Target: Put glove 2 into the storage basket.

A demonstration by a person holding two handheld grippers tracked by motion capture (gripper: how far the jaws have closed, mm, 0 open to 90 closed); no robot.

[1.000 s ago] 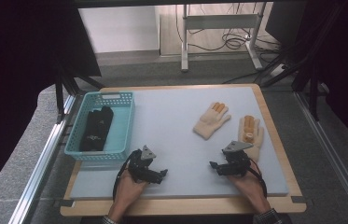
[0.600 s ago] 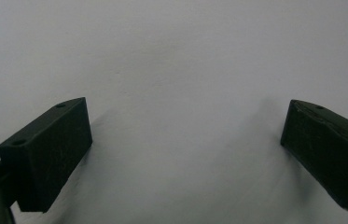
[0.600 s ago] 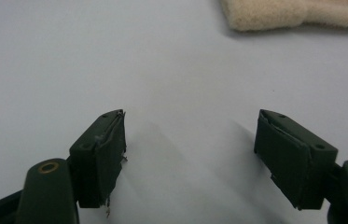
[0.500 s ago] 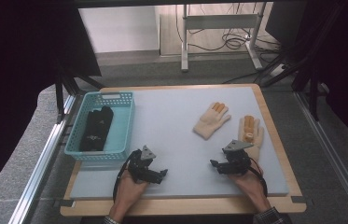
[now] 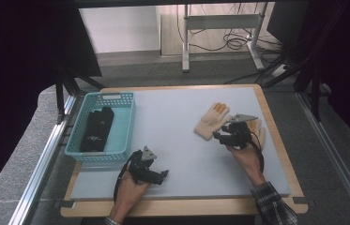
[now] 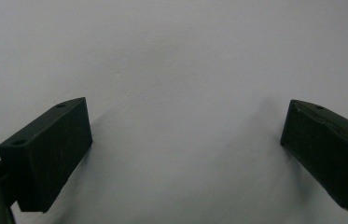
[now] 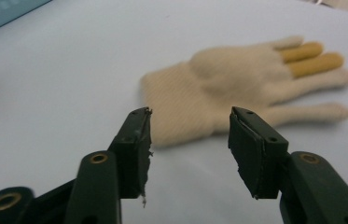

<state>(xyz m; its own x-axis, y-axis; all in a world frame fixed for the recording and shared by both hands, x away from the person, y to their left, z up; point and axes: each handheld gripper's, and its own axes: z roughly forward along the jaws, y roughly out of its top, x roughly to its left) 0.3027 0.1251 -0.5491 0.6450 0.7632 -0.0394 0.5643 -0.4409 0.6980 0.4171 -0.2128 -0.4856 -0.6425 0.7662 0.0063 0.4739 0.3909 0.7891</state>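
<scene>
- Nearest us in the high view, the left claw [image 5: 161,174] sits low over the pale grey desk [image 5: 172,140], close to its front wooden edge, held in a hand [image 5: 130,187] that comes in from the bottom.
- In the left gripper view its two black jaws stand wide apart over the bare grey surface, with nothing between them.
- A little farther in and to the right, the right claw [image 5: 219,136] is held by the other hand [image 5: 244,154], whose sleeve [image 5: 273,204] is plaid.
- In the right gripper view we see the right claw [image 7: 190,140] with its jaws partly open and nothing held; they point at the cuff of a cream knitted glove with two orange fingers [image 7: 237,88] that lies flat on the desk just ahead of the tips, apart from them.
- In the high view that glove [image 5: 211,119] lies just beyond and left of the right claw.
- A second cream glove with orange fingertips [image 5: 258,131] lies partly hidden under the right claw and hand.
- On the left side of the desk stands a teal plastic lattice basket [image 5: 121,126], and inside it lies a black folded fabric item [image 5: 96,129].
- Farthest off, beyond the desk, we see a grey floor with a metal frame stand [image 5: 219,28] and loose cables [image 5: 231,42].
</scene>
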